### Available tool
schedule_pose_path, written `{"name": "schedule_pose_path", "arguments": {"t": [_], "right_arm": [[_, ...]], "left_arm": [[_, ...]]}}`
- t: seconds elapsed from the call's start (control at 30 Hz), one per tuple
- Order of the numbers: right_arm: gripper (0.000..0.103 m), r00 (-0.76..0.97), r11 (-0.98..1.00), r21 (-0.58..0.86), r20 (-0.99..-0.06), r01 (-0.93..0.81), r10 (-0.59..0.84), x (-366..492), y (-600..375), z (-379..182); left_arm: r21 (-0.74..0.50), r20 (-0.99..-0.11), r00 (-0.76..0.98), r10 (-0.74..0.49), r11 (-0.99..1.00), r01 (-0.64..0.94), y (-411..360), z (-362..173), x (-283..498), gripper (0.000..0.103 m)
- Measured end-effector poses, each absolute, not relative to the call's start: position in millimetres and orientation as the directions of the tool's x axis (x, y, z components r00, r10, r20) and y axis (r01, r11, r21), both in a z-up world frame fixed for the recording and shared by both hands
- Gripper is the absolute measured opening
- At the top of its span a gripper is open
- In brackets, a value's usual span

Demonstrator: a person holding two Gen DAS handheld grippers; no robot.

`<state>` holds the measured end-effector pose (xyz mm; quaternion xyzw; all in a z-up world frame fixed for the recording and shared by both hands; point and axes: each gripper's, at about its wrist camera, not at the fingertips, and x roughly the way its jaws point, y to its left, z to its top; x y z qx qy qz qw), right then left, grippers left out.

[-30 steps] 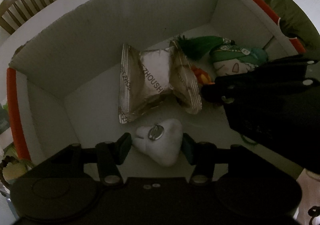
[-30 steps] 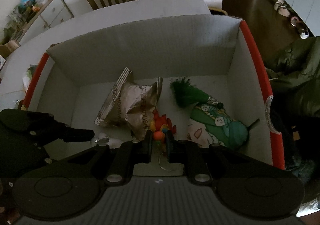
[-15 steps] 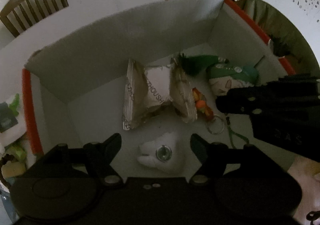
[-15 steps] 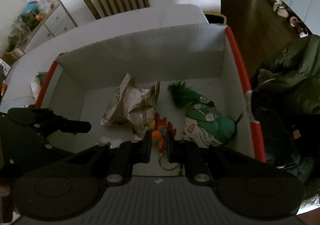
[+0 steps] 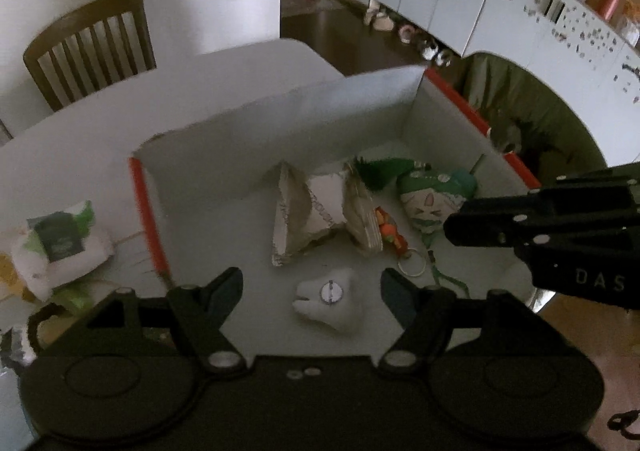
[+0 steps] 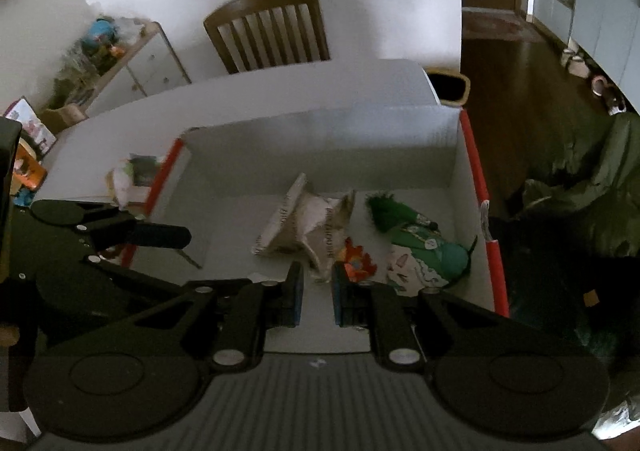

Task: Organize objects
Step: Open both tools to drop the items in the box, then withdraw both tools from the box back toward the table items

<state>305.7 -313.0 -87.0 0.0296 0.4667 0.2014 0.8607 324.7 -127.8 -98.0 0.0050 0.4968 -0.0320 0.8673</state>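
A white box with orange edges (image 5: 138, 187) (image 6: 476, 171) holds a snack packet (image 5: 316, 215) (image 6: 308, 227), a green plush (image 5: 432, 195) (image 6: 424, 251), an orange keychain toy (image 5: 390, 233) (image 6: 356, 261) and a white tooth plush (image 5: 330, 303). My left gripper (image 5: 312, 287) is open and empty, raised above the tooth plush. My right gripper (image 6: 317, 287) is empty with its jaws a narrow gap apart, above the box floor beside the keychain toy. It shows at the right in the left wrist view (image 5: 540, 227).
The box stands on a white table (image 5: 240, 71). A pack of tissues (image 5: 60, 247) lies left of the box. A wooden chair (image 6: 268, 31) stands behind the table. A dark green coat (image 6: 580, 219) hangs at the right.
My left gripper let go of the tooth plush, opened wide and rose. My right gripper released the keychain toy and pulled up and back out of the box.
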Motion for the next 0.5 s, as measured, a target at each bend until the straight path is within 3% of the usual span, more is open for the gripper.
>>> {"name": "schedule_pose_path", "arguments": {"t": [0.5], "right_arm": [[0.014, 0.554, 0.897, 0.273, -0.712, -0.348, 0.431, 262.0, -295.8, -48.8]], "left_arm": [[-0.044, -0.772, 0.633, -0.061, 0.998, 0.043, -93.6, -49.8, 265.5, 0.079]]}}
